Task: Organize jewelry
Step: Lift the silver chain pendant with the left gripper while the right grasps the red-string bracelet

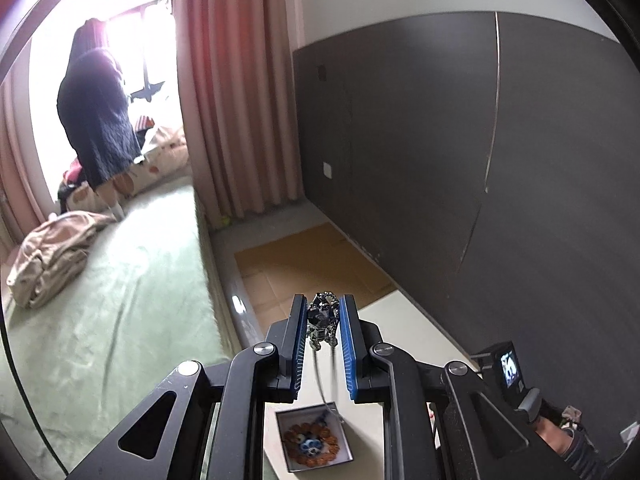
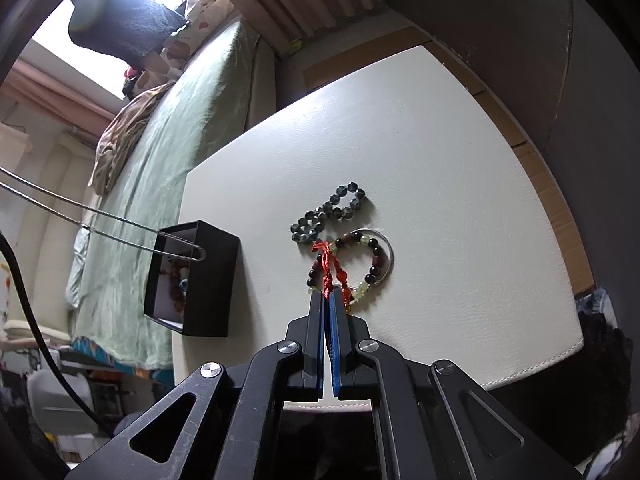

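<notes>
Left gripper (image 1: pixel 324 320): narrow, clamping dark faceted pendant (image 1: pixel 323 314), chain (image 2: pixel 120 222) trailing down into black box (image 2: pixel 208 280) at table's (image 2: pixel 440 160) left. Right gripper (image 2: pixel 326 300): pinched on beaded bracelet's (image 2: pixel 360 264) red tassel (image 2: pixel 327 270); dark bead bracelet (image 2: pixel 332 210) just beyond.

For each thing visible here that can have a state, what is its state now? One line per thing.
left gripper: shut on the pendant, held high.
pendant: clamped; its chain hangs into the box.
box: open, beaded jewelry already inside.
right gripper: shut on the red cord.
mixed bead bracelet: lying on the table.
dark bead bracelet: lying on the table, untouched.
</notes>
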A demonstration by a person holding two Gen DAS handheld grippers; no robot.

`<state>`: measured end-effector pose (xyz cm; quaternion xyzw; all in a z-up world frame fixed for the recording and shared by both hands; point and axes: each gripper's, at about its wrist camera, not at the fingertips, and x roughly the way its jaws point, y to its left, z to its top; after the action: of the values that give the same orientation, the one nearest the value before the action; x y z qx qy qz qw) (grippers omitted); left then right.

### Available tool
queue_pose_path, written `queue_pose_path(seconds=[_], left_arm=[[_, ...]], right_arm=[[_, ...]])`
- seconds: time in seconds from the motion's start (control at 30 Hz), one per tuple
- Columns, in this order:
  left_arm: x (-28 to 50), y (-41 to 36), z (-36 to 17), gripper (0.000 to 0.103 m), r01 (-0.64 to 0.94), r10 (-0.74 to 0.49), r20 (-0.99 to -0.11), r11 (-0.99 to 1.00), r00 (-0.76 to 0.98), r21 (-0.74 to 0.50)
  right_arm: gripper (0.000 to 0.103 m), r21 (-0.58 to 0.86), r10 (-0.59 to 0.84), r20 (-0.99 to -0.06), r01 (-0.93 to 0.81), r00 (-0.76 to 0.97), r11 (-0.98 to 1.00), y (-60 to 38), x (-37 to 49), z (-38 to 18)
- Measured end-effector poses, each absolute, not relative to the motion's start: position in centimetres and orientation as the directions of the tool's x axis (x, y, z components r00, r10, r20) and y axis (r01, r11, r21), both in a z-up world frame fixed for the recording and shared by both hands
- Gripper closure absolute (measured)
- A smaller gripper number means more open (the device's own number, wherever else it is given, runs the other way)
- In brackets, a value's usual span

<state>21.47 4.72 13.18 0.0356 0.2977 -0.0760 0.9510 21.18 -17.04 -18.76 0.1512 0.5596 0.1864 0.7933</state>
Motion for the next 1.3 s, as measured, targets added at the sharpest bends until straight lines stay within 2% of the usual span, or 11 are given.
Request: queue_pose_path(seconds=[0.3, 0.8, 1.3], left_arm=[[21.5, 5.0, 13.4, 0.086, 0.144, -0.095, -0.557, 0.988, 0.825, 0.045], [23.2, 5.3, 10.2, 0.086, 0.144, -0.109, -0.61, 0.989, 0.785, 0.009], [25.9, 5.5, 1.5, 0.086, 0.162, -0.194, -0.708, 0.98, 0.679, -0.114]], right_arm=[[0.099, 0.45, 0.47, -0.83, -0.135, 0.3, 0.882, -16.6, 21.1, -18.7], [0.099, 0.447, 0.47, -0.832, -0.143, 0.295, 0.883, -16.2, 21.0, -18.6], [0.099, 0.44, 0.468, -0.83, -0.159, 0.304, 0.884, -15.6, 20.9, -18.3]])
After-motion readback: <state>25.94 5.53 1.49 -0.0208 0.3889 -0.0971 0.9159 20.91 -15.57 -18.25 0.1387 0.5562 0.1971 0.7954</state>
